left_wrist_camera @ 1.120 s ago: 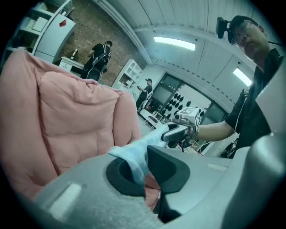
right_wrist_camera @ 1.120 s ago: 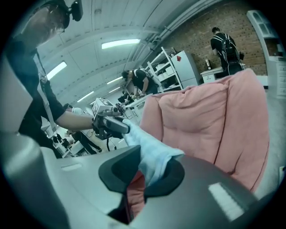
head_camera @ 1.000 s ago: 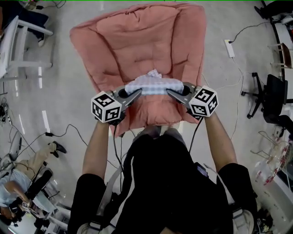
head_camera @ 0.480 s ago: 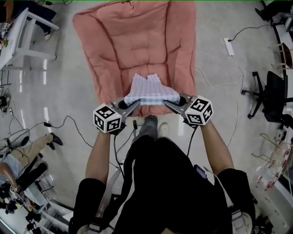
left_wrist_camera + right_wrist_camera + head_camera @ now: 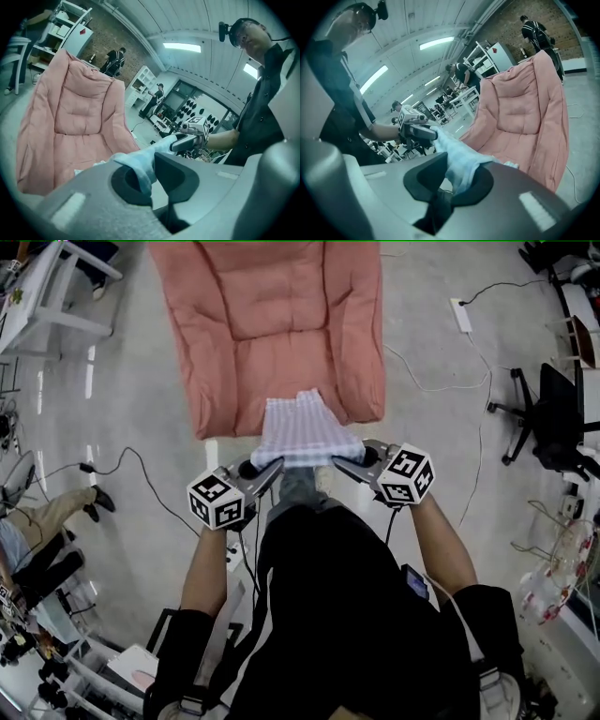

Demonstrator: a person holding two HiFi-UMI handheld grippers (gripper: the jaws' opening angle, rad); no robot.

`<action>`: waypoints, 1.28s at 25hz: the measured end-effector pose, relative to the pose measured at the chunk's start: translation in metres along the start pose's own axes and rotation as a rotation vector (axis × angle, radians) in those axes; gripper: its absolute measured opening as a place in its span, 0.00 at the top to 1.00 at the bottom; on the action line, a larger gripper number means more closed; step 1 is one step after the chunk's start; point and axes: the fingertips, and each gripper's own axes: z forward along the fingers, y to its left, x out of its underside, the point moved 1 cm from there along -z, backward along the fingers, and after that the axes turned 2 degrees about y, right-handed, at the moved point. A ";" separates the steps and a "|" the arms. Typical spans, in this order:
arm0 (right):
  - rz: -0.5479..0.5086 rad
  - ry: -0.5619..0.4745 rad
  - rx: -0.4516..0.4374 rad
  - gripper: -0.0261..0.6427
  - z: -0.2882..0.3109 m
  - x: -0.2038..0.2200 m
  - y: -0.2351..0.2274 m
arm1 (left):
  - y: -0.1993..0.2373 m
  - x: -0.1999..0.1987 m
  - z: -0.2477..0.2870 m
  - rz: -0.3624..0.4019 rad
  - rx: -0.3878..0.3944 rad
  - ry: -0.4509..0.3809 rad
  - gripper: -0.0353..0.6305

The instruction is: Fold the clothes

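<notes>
A pale checked garment (image 5: 302,430) hangs stretched between my two grippers, in front of the pink cushioned chair (image 5: 272,324). My left gripper (image 5: 269,470) is shut on the garment's left corner, and the cloth (image 5: 140,166) bunches between its jaws in the left gripper view. On the other side my right gripper (image 5: 343,465) is shut on the right corner, with cloth (image 5: 459,161) pinched in its jaws in the right gripper view. The garment's far end rests at the chair's front edge.
Cables (image 5: 141,479) trail over the grey floor on both sides. A power strip (image 5: 460,315) lies at the right, an office chair (image 5: 553,427) further right. A white table (image 5: 37,296) stands at the upper left, and a seated person's legs (image 5: 47,521) show at the left.
Both grippers have drawn back from the pink chair toward me, pulling the garment off the seat. The chair now sits higher in the head view.
</notes>
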 end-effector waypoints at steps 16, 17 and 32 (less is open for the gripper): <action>-0.040 -0.009 0.012 0.91 -0.006 0.022 0.036 | -0.032 0.027 -0.018 0.011 -0.002 -0.008 0.92; -0.036 -0.010 0.017 0.91 -0.005 0.021 0.031 | -0.028 0.026 -0.015 0.009 -0.002 -0.007 0.92; 0.019 0.004 0.034 0.91 0.023 -0.021 -0.040 | 0.045 -0.017 0.010 -0.029 -0.034 0.018 0.92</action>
